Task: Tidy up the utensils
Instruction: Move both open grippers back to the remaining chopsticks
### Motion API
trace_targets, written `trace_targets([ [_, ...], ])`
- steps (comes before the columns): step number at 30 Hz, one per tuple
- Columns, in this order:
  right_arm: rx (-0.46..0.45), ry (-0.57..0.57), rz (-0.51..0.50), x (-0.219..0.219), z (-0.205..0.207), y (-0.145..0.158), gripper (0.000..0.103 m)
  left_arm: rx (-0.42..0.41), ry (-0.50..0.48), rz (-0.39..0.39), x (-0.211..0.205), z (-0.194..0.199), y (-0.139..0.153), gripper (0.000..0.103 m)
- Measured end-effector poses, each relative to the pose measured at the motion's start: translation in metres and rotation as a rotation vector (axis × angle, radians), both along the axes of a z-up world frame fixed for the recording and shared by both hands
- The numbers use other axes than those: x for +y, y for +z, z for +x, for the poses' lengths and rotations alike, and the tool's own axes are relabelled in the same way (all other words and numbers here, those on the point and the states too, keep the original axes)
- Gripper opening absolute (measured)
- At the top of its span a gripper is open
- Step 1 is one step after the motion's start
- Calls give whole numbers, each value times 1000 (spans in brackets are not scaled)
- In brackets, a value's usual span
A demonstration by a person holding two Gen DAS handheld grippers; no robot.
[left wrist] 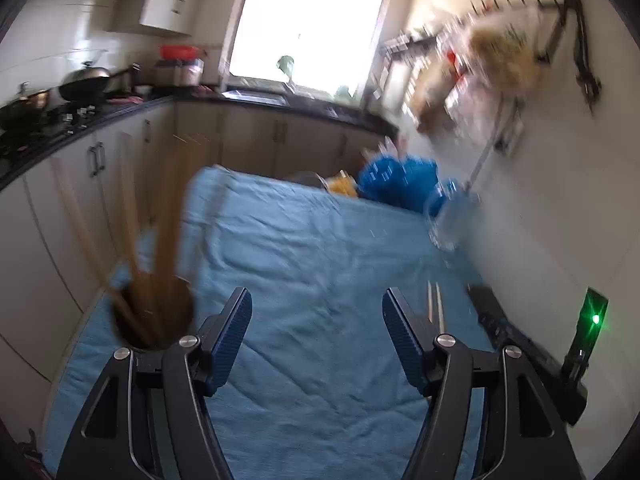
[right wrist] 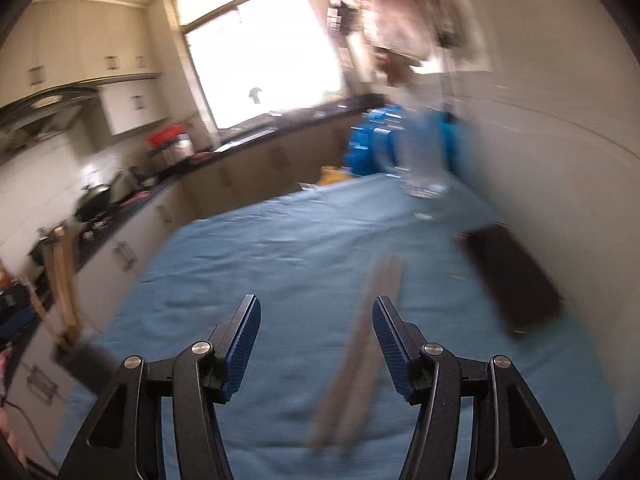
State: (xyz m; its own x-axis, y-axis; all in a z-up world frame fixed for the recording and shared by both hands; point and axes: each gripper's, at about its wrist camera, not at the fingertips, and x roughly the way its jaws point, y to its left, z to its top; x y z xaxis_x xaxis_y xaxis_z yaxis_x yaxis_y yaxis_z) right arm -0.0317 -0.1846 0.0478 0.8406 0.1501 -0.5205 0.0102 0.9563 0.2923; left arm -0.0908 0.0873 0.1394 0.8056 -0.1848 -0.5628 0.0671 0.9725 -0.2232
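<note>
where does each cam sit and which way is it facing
Left wrist: on the left gripper, looking along its open blue fingers over the blue cloth; the chopstick holder is at lower left.
Right wrist: on the right gripper, open, facing down the cloth, loose chopsticks lying between its fingers.
Shared: the cloth, the window, the counter, the loose chopsticks, the clear glass.

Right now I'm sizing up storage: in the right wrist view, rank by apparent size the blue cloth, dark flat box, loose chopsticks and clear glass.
1. Blue cloth
2. Dark flat box
3. Loose chopsticks, blurred and nearer, so unsure against the box
4. Clear glass
</note>
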Motion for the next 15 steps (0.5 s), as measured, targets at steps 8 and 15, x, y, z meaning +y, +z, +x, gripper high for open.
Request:
trace_targets([
  [8, 34, -99, 102, -71, 11, -33, 63, 205, -171, 62, -87, 54, -58, 67],
  [15, 43, -118, 239, -97, 8, -51, 63, 303, -303, 122, -164, 106, -100, 31],
])
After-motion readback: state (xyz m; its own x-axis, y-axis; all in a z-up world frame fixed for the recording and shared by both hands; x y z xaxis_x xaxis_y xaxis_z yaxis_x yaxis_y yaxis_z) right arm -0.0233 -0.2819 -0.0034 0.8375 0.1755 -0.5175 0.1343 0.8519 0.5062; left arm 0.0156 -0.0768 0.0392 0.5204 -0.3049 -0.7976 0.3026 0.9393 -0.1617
